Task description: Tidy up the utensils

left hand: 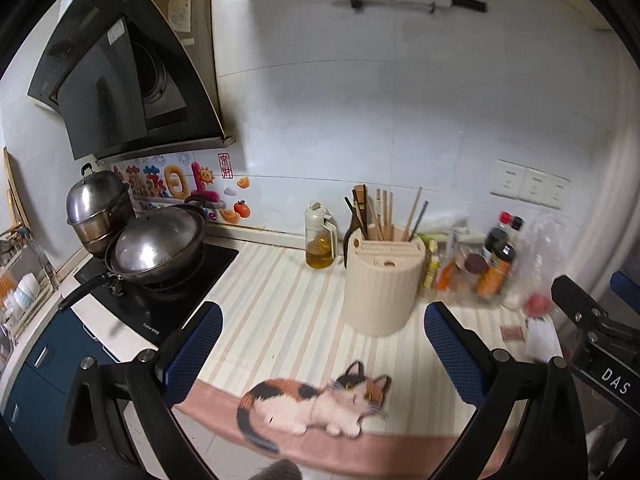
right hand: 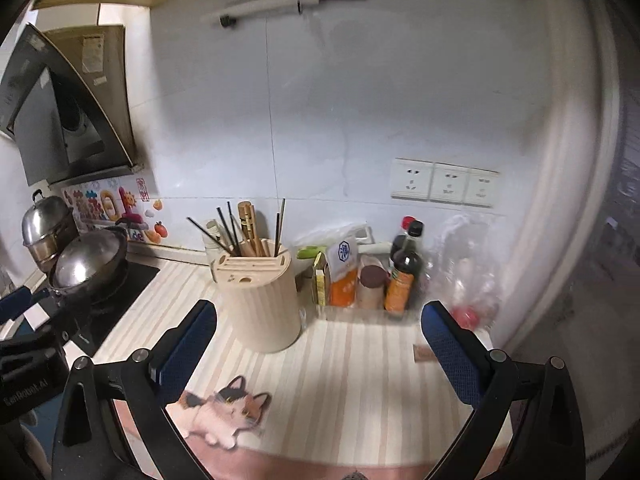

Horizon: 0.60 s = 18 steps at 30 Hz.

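Observation:
A cream ribbed utensil holder (left hand: 382,280) (right hand: 260,300) stands on the striped counter mat (left hand: 280,300) (right hand: 352,360). Several chopsticks (left hand: 386,214) (right hand: 250,228) and a dark-handled utensil (left hand: 354,220) stand upright in it. My left gripper (left hand: 322,344) is open and empty, above the mat's front, short of the holder. My right gripper (right hand: 318,340) is open and empty, with the holder just beyond its left finger. The right gripper also shows at the right edge of the left wrist view (left hand: 592,332). The left gripper shows at the left edge of the right wrist view (right hand: 28,320).
An oil dispenser (left hand: 320,236) stands left of the holder. Sauce bottles and packets (left hand: 496,268) (right hand: 372,280) crowd the back right. A wok (left hand: 160,248) (right hand: 90,264) and a steel pot (left hand: 98,208) sit on the hob at left. A cat picture (left hand: 320,404) (right hand: 224,408) marks the mat's front edge.

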### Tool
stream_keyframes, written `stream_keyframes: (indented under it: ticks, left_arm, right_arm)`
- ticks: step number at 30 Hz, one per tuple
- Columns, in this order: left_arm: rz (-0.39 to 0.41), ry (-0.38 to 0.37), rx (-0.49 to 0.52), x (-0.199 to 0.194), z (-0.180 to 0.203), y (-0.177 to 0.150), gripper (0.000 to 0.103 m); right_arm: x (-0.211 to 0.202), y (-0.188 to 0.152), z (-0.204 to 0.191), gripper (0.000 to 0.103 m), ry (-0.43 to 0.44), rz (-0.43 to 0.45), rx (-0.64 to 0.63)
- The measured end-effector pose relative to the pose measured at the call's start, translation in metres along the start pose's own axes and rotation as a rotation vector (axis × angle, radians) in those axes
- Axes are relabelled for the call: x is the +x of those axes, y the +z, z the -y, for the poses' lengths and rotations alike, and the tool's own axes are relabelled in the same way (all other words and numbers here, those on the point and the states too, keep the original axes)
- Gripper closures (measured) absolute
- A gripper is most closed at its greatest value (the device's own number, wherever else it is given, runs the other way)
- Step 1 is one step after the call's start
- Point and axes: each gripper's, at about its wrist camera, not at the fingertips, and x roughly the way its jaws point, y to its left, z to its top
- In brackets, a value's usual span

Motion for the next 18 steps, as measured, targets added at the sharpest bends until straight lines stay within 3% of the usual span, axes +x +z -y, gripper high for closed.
stream_keyframes:
  ticks: [9, 18]
  left_arm:
    - [0.023, -0.043, 0.012, -0.078, -0.028, -0.026, 0.000]
    - [0.070, -0.039, -0.021, -0.121, -0.038, -0.036, 0.000]
  right_arm:
    - [-0.119, -0.024, -0.024, 0.000, -0.046, 0.049, 0.019]
    - [-0.174, -0.032, -0.027, 0.000, -0.029, 0.090, 0.003]
